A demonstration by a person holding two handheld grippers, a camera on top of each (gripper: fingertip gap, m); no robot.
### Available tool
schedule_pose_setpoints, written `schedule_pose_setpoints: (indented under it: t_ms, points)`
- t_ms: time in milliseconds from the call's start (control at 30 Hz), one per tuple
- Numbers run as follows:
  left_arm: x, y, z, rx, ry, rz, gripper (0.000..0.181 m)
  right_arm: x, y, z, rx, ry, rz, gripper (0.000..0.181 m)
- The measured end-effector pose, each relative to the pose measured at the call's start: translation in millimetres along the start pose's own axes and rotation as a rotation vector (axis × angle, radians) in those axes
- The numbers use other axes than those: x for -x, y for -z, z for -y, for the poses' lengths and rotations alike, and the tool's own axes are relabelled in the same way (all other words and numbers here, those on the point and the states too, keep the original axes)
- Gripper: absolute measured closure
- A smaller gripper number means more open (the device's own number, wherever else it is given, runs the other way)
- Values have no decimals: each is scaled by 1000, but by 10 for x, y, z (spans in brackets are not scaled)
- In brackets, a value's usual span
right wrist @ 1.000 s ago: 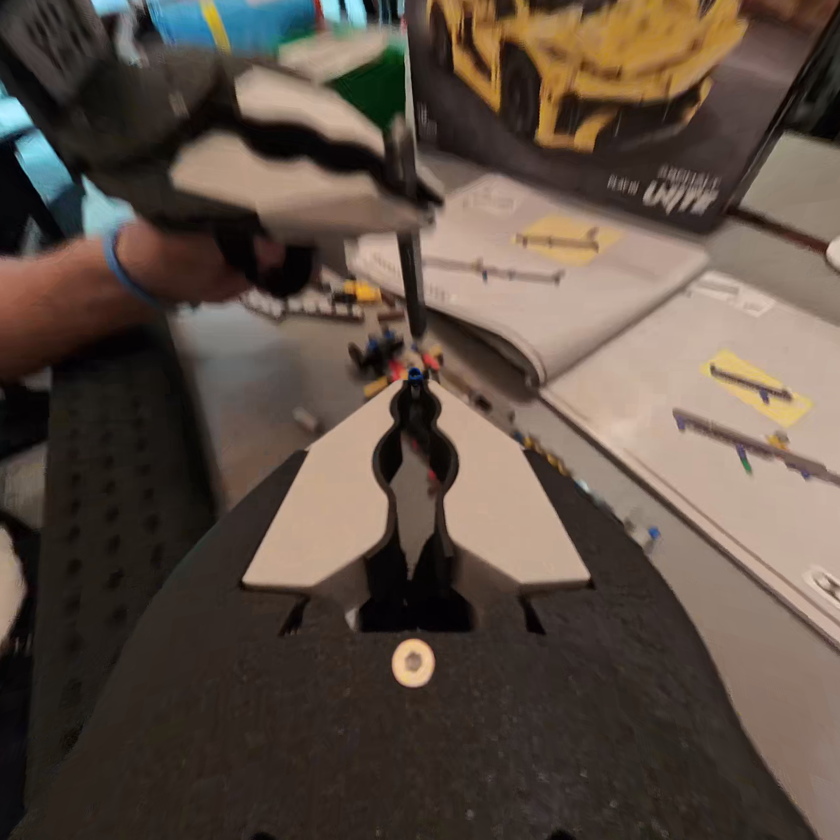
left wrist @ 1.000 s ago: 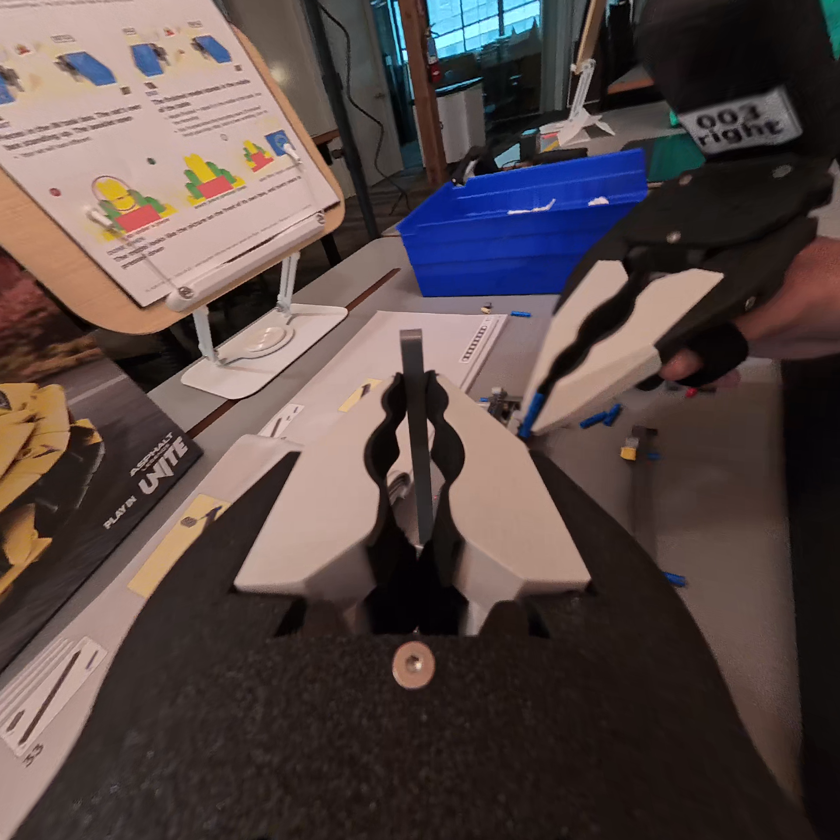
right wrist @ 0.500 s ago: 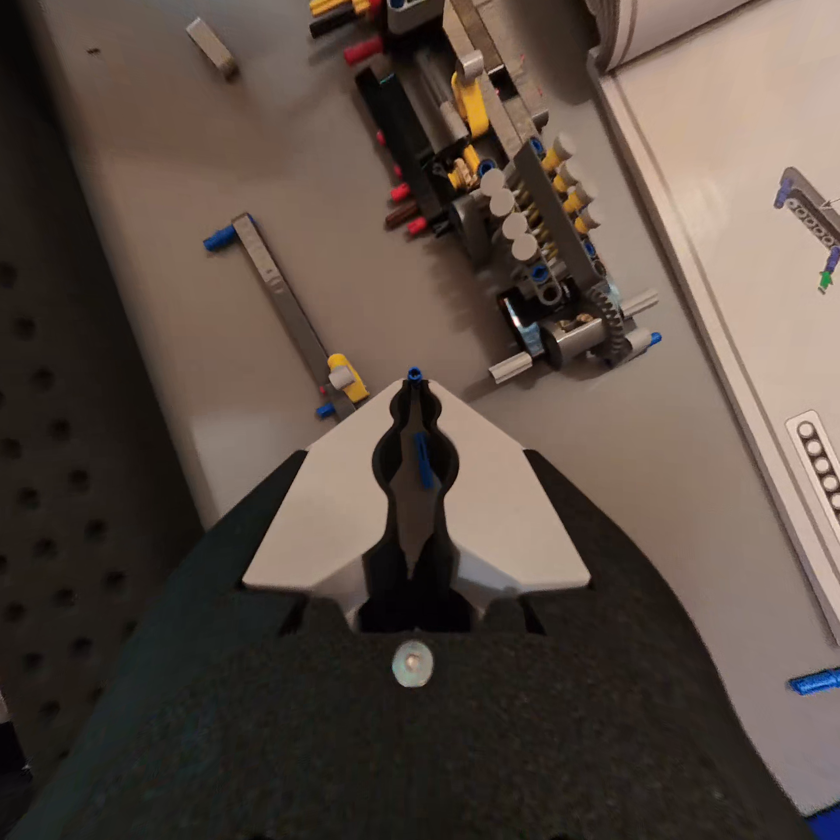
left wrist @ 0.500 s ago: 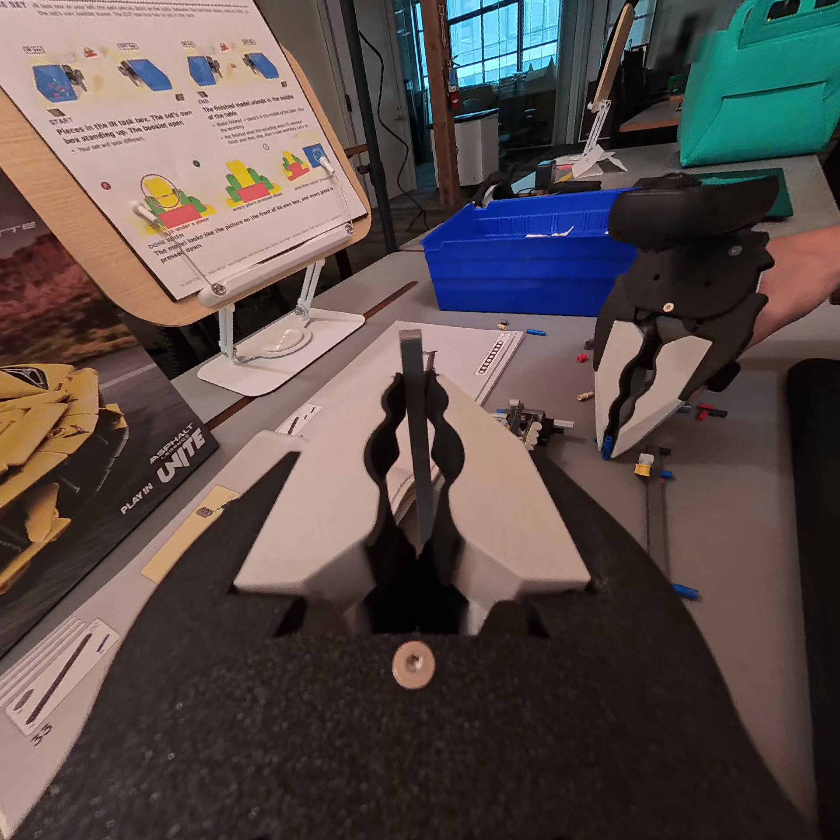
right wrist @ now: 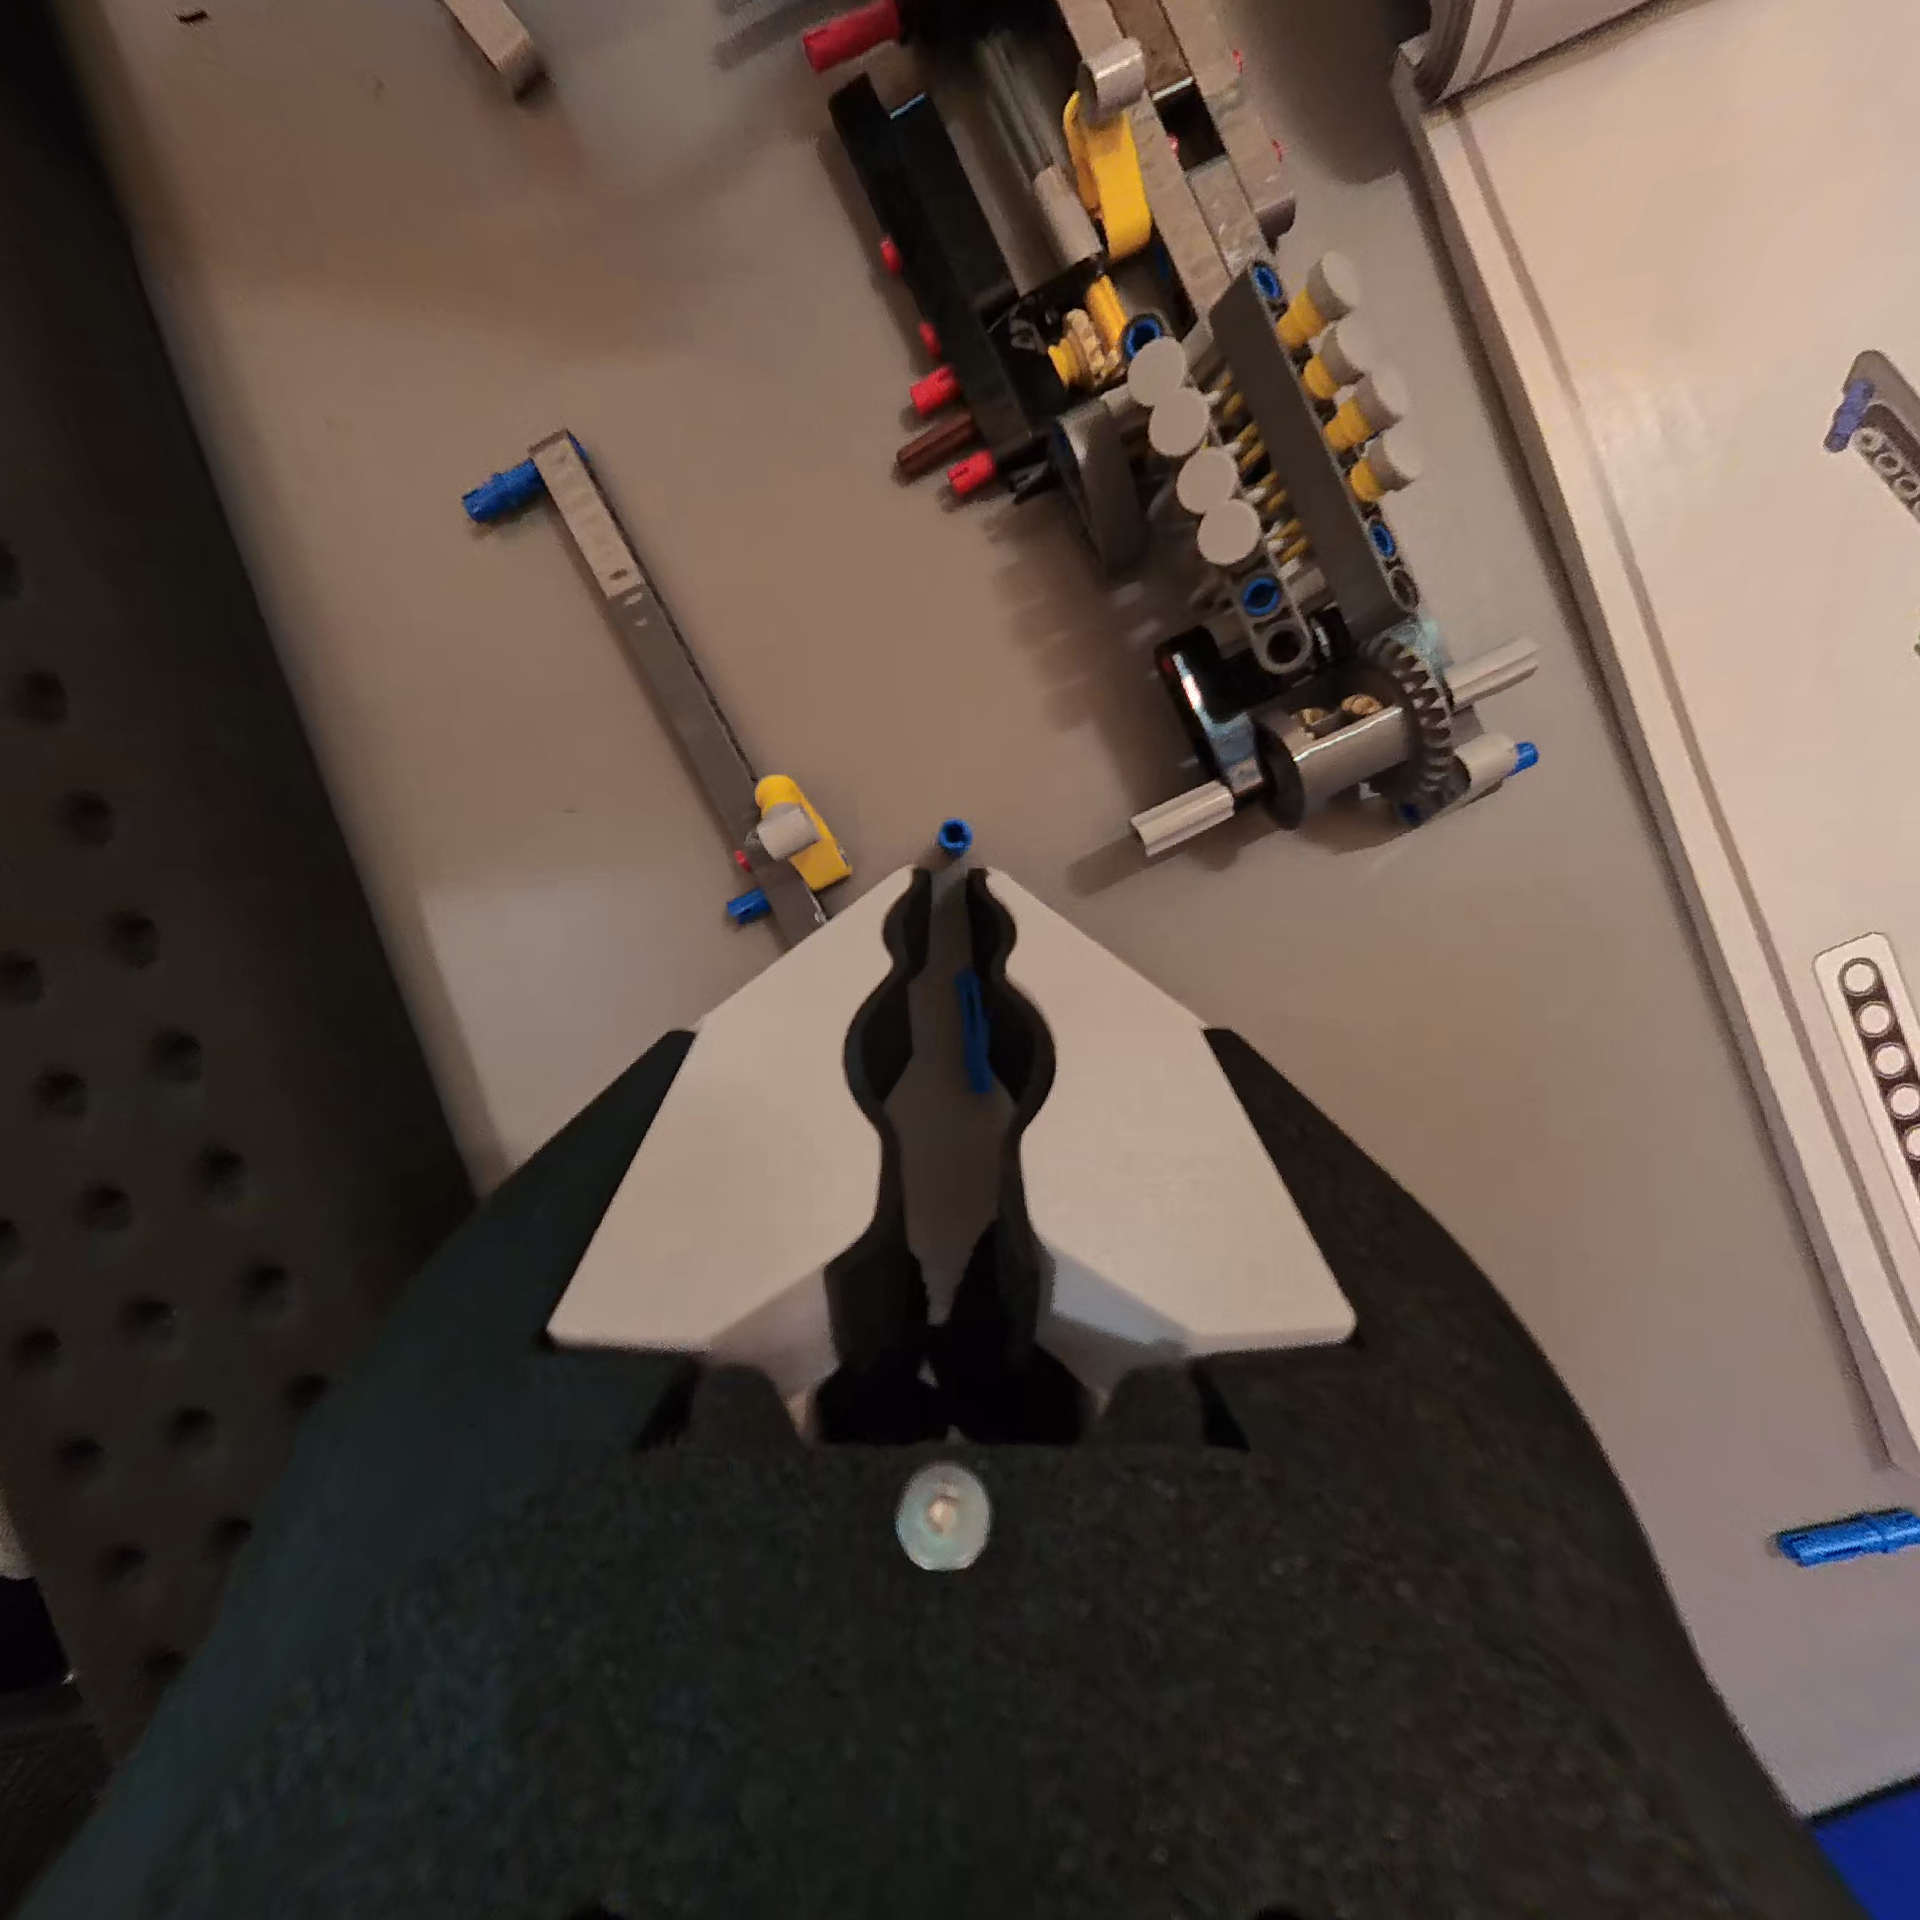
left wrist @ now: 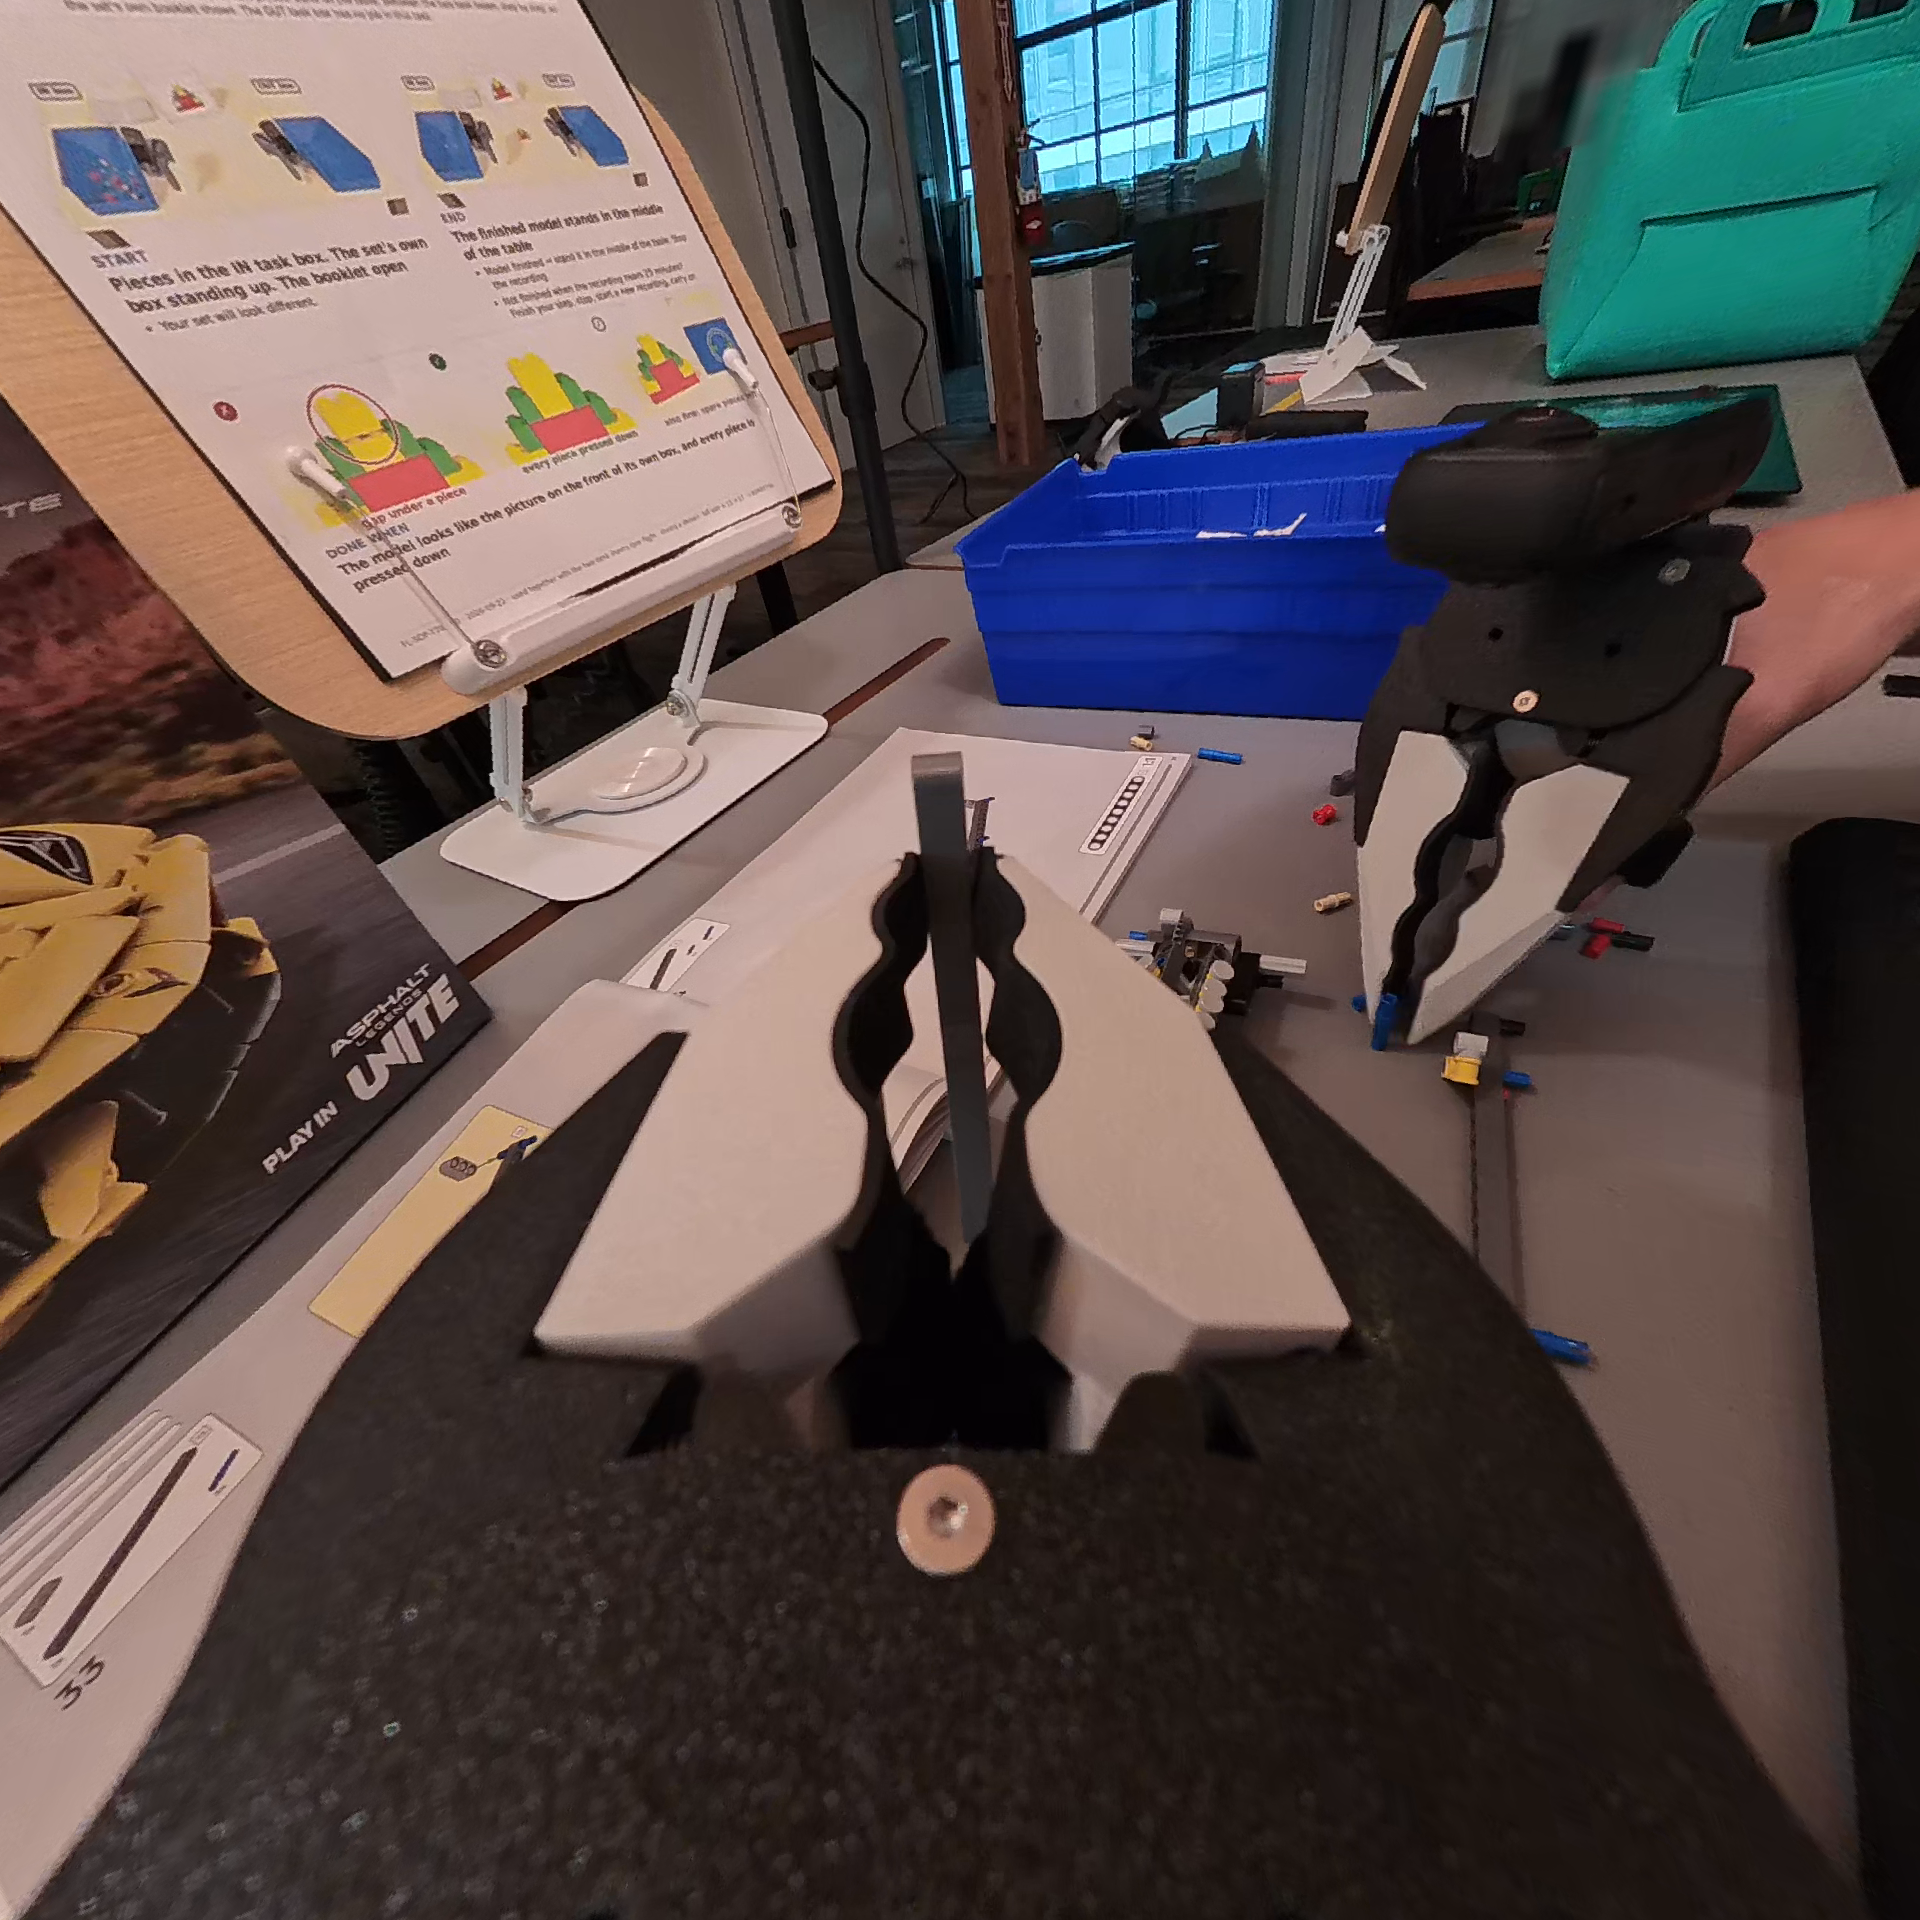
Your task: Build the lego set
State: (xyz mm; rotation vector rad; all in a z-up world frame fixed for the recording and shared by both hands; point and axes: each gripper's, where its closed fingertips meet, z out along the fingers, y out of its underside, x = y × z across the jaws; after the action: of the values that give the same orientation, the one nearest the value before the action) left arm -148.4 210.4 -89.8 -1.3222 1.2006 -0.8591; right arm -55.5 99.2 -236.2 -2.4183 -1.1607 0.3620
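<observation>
Beyond my right gripper's (right wrist: 951, 868) tips, up and to the right, lies the part-built chassis (right wrist: 1236, 468). My left gripper (left wrist: 951, 883) clamps a grey beam (left wrist: 951, 966) upright. Right jaws pinch a blue pin (right wrist: 954, 834), pointed down at the table. Next, I judge: seat pin into beam.

Left gripper (left wrist: 948, 883), pale grey fingers with black pads, clamps a dark grey beam (left wrist: 951, 977). Right gripper (right wrist: 951, 878), same colours, pinches a blue pin (right wrist: 954, 837). Ahead of it: grey, black and yellow assembly (right wrist: 1226, 457); beside it, a perforated black mat (right wrist: 156, 935).
</observation>
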Motion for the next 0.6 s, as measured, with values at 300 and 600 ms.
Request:
schedule_pose_setpoints:
  t_ms: [300, 600]
  points:
    - [17, 8, -2, 2, 0, 1, 174, -64, 118, 27, 146, 245, -41, 168]
    - [70, 22, -19, 11, 7, 8, 174, -20, 44, 107, 217, 302, 57, 170]
